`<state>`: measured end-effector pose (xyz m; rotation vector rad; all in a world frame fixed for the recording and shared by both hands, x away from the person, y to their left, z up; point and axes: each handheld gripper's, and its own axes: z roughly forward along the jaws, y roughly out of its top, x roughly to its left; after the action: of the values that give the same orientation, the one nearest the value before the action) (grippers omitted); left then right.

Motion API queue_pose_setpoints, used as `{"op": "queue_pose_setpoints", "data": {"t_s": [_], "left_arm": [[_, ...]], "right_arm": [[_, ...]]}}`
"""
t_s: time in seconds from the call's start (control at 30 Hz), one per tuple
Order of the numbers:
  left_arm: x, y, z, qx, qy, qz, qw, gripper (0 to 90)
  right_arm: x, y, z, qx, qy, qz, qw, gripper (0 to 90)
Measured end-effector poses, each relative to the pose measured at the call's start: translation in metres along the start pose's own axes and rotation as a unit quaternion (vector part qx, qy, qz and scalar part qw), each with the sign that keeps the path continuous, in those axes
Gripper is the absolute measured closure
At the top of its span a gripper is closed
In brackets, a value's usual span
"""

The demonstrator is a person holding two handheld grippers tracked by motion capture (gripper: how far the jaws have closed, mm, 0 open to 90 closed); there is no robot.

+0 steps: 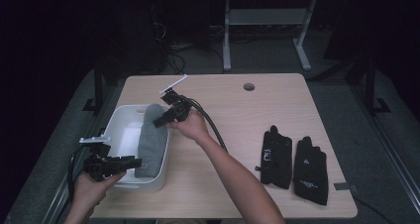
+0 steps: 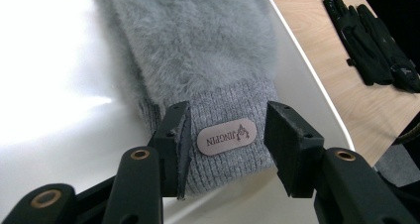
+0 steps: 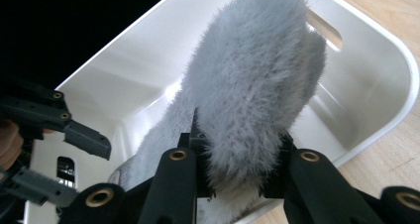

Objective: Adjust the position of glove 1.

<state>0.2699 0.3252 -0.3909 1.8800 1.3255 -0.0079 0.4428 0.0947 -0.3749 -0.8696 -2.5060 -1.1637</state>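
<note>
A grey fuzzy glove (image 1: 151, 140) lies lengthwise in a white bin (image 1: 115, 125) at the table's left. My right gripper (image 1: 159, 121) is shut on its furry far end (image 3: 257, 85), the fur bunched between the jaws (image 3: 237, 140). My left gripper (image 1: 136, 162) sits at the near end, its jaws open on either side of the ribbed cuff with the "JINGPIN" label (image 2: 227, 137); the pads (image 2: 176, 135) stand close against the cuff's edges without squeezing it. The left gripper (image 3: 84, 137) also shows at the left of the right gripper view.
Two black gloves (image 1: 276, 157) (image 1: 310, 170) lie flat side by side at the right of the wooden table (image 1: 237, 115), also seen from the left gripper (image 2: 371, 45). A round cable hole (image 1: 249, 86) sits near the far edge. Cables trail from both grippers.
</note>
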Motion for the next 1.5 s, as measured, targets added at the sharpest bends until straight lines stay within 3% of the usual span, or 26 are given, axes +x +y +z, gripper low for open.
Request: {"op": "queue_pose_setpoints", "data": {"t_s": [0.1, 0.17, 0.2, 0.33, 0.53, 0.87, 1.5], "left_arm": [[0.0, 0.001, 0.0, -0.001, 0.001, 0.0, 1.0, 51.3], [0.001, 0.002, 0.0, -0.001, 0.001, 0.002, 1.0, 51.2], [0.001, 0.002, -0.001, -0.004, 0.001, 0.001, 1.0, 50.9], [-0.001, 0.004, -0.002, -0.009, 0.001, 0.002, 1.0, 49.7], [-0.003, 0.006, -0.003, -0.013, 0.0, 0.004, 0.9999, 48.8], [-0.015, 0.014, -0.003, -0.018, 0.003, 0.025, 0.9995, 46.9], [-0.039, 0.031, 0.004, -0.032, -0.036, 0.041, 0.998, 45.4]], "right_arm": [[-0.001, 0.0, 0.004, 0.004, -0.007, -0.001, 1.0, 67.7], [-0.001, 0.0, 0.006, 0.007, -0.015, -0.003, 0.9999, 59.0], [-0.001, 0.001, 0.006, 0.005, -0.022, -0.003, 0.9997, 52.6], [-0.001, 0.003, -0.001, -0.017, -0.044, -0.002, 0.9989, 46.6], [-0.001, 0.005, -0.013, -0.037, -0.054, -0.002, 0.9979, 47.9], [-0.003, 0.001, -0.035, -0.045, -0.045, 0.002, 0.998, 48.0], [-0.007, -0.01, -0.074, -0.067, -0.037, 0.006, 0.997, 46.1]]}}
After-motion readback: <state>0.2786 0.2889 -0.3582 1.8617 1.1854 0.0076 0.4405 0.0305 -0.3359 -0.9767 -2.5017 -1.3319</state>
